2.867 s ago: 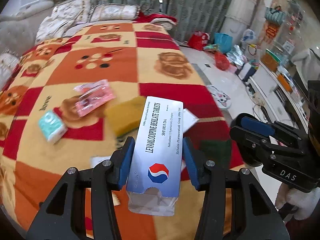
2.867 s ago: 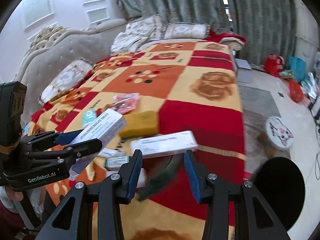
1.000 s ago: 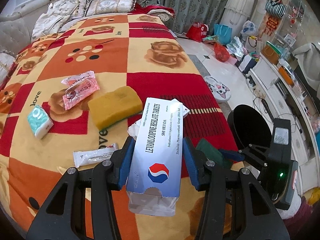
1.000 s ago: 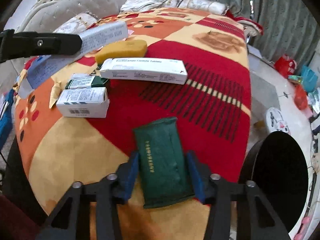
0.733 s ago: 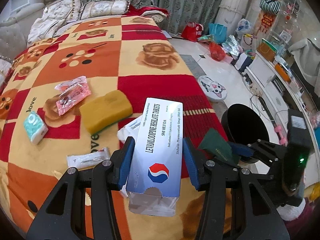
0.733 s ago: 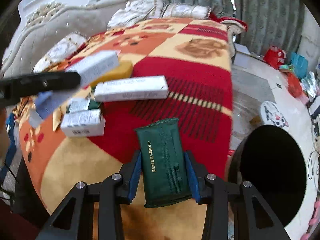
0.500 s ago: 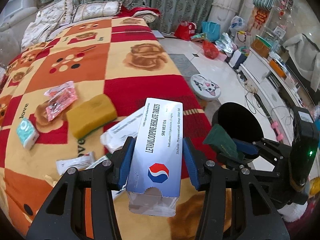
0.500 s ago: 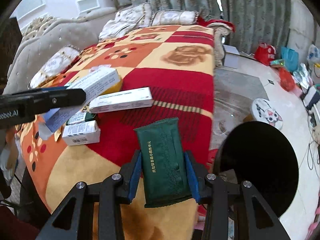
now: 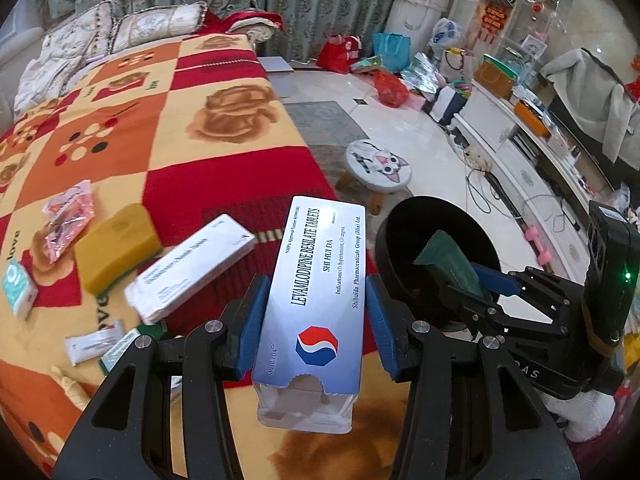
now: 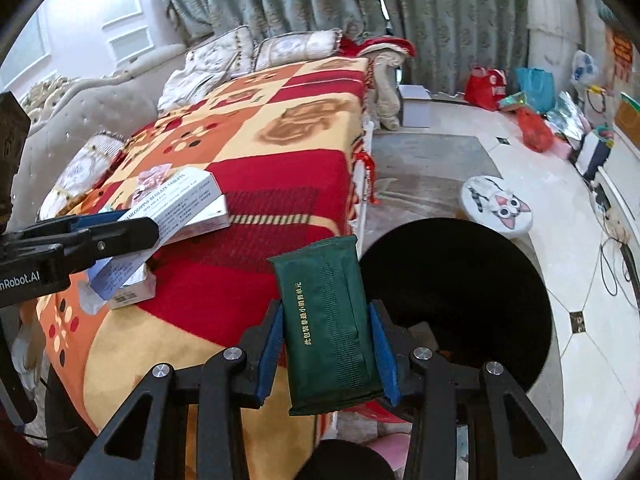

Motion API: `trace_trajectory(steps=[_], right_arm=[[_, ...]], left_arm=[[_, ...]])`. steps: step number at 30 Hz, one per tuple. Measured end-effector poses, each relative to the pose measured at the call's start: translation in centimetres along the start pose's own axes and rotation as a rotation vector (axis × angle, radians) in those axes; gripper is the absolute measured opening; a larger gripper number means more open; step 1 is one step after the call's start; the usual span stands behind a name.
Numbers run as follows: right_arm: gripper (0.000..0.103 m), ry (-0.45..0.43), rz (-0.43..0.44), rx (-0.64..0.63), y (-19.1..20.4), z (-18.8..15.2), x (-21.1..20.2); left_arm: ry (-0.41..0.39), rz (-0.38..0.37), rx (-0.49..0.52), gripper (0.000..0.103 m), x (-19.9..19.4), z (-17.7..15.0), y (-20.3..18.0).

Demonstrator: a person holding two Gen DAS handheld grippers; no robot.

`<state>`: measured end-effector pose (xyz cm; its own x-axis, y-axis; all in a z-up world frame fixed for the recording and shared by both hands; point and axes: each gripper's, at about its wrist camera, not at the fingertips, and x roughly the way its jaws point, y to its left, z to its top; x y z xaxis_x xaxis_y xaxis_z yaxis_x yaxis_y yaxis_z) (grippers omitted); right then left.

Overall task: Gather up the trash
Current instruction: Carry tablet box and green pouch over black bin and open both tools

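- The left gripper [image 9: 316,320] is clamped on a silver-blue tablet box [image 9: 316,304], which is held lengthwise between the blue pads [image 9: 253,320] in the lower middle of the left wrist view, its open end toward the camera.
- The right gripper [image 10: 327,344] is closed around a dark green packet [image 10: 326,324], seen upright in the lower middle of the right wrist view, with gold lettering down its face.
- In the left wrist view that same packet is seen at the right of the frame, in front of the mouth of the black bin [image 9: 400,236], which stands on the floor just beside the edge of the bed.
- In the right wrist view the bin's dark opening fills the right-centre of the frame, just right of the packet.
- More trash is left lying on the checked blanket [image 9: 224,64]: a long white box [image 9: 188,268] left of centre, a yellow sponge [image 9: 116,240] beside it, pink wrappers [image 9: 66,216] and a teal tissue pack [image 9: 18,288] at the far left, plus a small white sachet [image 9: 94,340] lower left.
- A cat-face stool [image 9: 378,162] is seen on the floor above the bin.
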<state>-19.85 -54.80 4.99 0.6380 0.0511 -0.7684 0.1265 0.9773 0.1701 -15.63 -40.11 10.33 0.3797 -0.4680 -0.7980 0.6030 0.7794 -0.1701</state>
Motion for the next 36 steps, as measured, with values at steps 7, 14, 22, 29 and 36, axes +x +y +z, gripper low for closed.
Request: trace_trajectory(steps=[7, 14, 22, 29, 36], right_arm=[[0.040, -0.030, -0.060, 0.063, -3.6, 0.2, -1.7], [0.040, -0.052, -0.098, 0.159, -7.6, 0.2, -2.6], [0.040, -0.066, -0.093, 0.207, -10.2, 0.3, -2.4], [0.040, -0.068, -0.082, 0.234, -11.6, 0.4, -1.1], [0.040, -0.059, -0.077, 0.254, -12.3, -0.1, 0.0]], left_arm=[[0.018, -0.033, 0.003, 0.047, 1.0, 0.4, -1.3], [0.043, -0.082, 0.005, 0.047, 2.5, 1.1, -2.8], [0.049, -0.120, 0.008, 0.047, 3.6, 2.4, -4.4], [0.057, -0.163, 0.007, 0.047, 5.4, 3.6, -5.9], [0.081, -0.198, 0.022, 0.047, 7.5, 4.1, -7.6]])
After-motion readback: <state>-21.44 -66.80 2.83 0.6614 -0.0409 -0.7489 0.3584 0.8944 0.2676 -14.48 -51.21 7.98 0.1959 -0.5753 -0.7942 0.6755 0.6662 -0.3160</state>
